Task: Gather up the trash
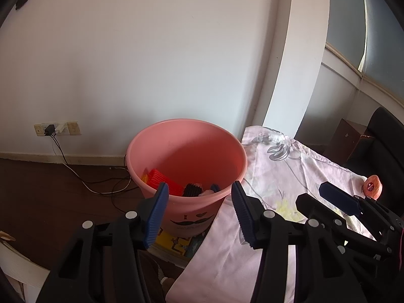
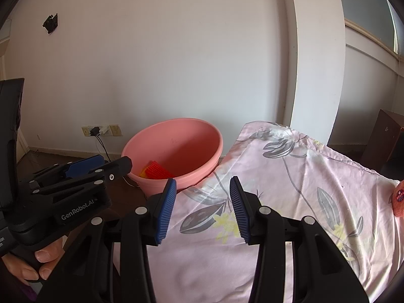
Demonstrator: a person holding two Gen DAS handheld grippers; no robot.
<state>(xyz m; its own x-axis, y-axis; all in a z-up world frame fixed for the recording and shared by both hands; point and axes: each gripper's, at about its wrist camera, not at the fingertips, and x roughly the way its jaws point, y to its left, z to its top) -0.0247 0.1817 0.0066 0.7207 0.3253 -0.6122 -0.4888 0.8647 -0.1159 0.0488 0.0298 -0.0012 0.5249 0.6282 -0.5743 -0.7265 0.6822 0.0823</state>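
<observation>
A pink bucket point(image 1: 188, 136) stands on the floor beside the table and holds red and yellow foam netting point(image 1: 161, 180) and dark scraps point(image 1: 193, 190). It also shows in the right wrist view point(image 2: 176, 136). My left gripper point(image 1: 199, 212) is open and empty, hovering over the bucket's near rim. My right gripper point(image 2: 202, 207) is open and empty above the floral cloth point(image 2: 290, 189). An orange-pink fruit in foam netting with a red sticker point(image 1: 373, 186) lies at the cloth's right edge, and it shows in the right wrist view point(image 2: 399, 199).
A wall socket with plugs point(image 1: 54, 129) and cables trailing over the dark floor point(image 1: 83, 179). A yellow printed box point(image 1: 181, 246) under the bucket. A dark wooden cabinet point(image 1: 351, 139) and a black chair point(image 1: 383, 136) at the right. A white pillar point(image 1: 298, 50) behind the table.
</observation>
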